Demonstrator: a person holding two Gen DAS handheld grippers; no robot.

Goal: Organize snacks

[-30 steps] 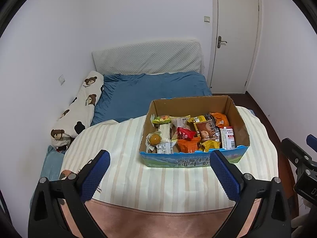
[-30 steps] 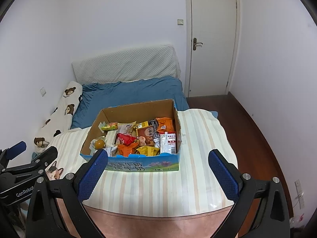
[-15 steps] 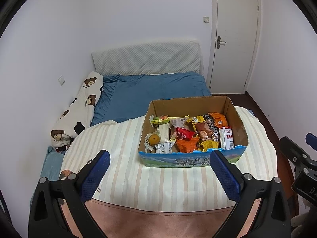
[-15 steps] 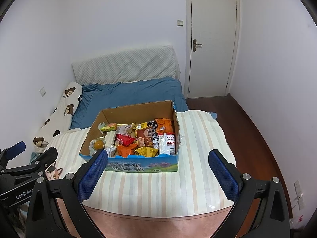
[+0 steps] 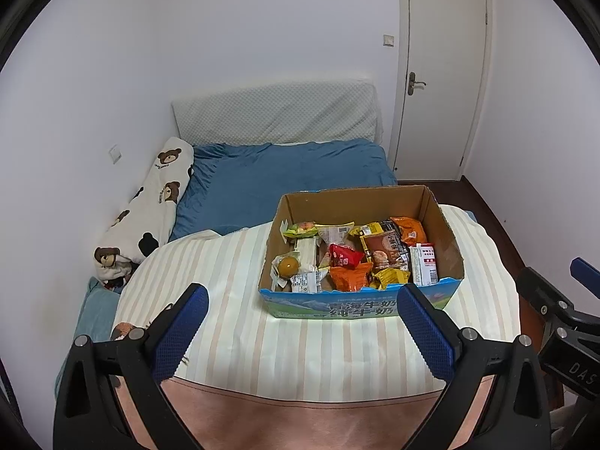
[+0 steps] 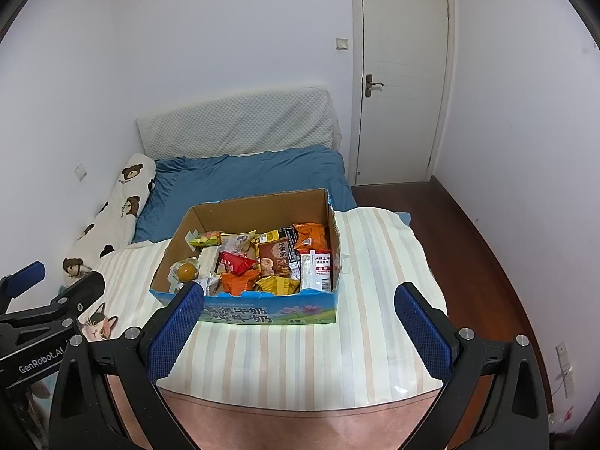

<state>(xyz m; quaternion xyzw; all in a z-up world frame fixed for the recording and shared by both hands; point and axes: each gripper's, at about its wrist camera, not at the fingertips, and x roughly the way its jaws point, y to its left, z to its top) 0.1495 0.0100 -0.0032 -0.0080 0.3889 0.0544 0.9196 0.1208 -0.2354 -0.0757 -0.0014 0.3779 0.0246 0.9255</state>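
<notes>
On the striped table, the snack box looms nearer; both tools gape, empty.

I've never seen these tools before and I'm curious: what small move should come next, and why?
Probably bring the right gripper forward and down toward the cardboard box of snacks. Both it and the left gripper are open, empty and hang short of the box on the striped cloth, so nothing can be picked up yet. The white carton by the box's right wall looks like an easy first grab.
</notes>
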